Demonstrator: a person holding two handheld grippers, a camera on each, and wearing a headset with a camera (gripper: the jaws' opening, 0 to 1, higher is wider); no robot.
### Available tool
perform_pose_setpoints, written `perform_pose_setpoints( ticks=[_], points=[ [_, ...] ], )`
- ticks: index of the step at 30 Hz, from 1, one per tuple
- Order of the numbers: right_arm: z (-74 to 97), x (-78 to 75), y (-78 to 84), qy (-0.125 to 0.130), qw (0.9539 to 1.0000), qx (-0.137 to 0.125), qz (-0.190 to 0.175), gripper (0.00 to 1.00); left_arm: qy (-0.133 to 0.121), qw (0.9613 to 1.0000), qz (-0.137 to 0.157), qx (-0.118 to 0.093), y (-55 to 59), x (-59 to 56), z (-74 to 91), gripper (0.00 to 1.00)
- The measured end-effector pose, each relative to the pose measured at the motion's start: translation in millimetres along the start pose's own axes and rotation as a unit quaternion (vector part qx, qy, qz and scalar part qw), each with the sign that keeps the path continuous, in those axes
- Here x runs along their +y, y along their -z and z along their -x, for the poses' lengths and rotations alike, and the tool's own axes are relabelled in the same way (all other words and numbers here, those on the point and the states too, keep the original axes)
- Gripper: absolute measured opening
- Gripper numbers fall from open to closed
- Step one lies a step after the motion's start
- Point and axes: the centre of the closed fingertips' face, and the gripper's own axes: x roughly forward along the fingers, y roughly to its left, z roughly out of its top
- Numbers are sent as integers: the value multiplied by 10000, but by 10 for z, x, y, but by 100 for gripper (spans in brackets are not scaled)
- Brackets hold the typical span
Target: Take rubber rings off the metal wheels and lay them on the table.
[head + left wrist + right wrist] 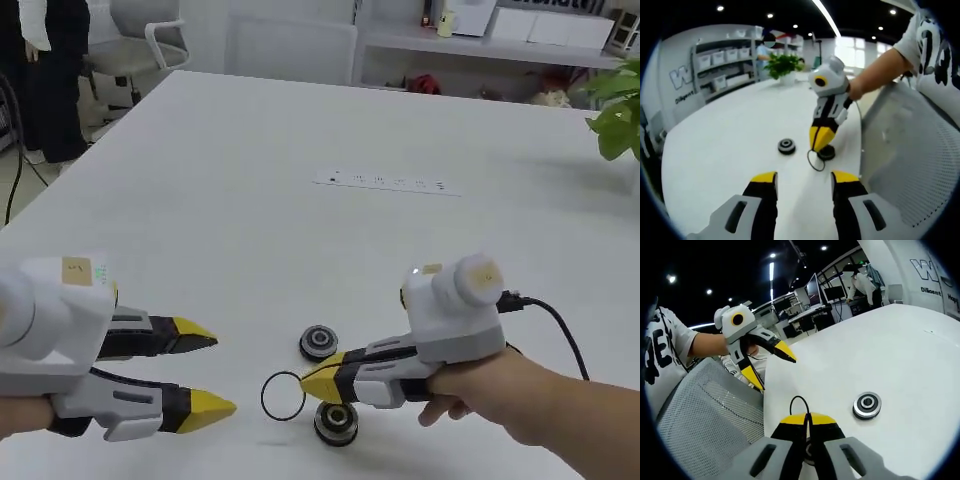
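My right gripper (318,381) is shut on a thin black rubber ring (282,396), which loops out to the left of its yellow tips just above the white table (300,230). A metal wheel (336,422) sits right under that gripper, and a second wheel (318,341) lies just beyond it. The left gripper (205,368) is open at the lower left, apart from both wheels, with nothing between its jaws. In the left gripper view the ring (815,162) hangs from the right gripper (820,140) beside a wheel (826,152). In the right gripper view the ring (800,404) rises from my shut tips (807,417).
A white power strip (388,183) lies farther back on the table. A green plant (620,110) stands at the far right edge, and an office chair (140,40) beyond the far left corner. A grey mesh chair (920,160) is close to the table's near edge.
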Motion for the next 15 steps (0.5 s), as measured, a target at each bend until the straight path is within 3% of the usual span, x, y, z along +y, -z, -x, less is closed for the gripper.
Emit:
perform_pose_setpoints(
  ticks=[15],
  points=[
    [-158, 25, 127, 125, 9998, 139, 111, 0, -37, 10000, 21, 58, 39, -31, 29, 46]
  ],
)
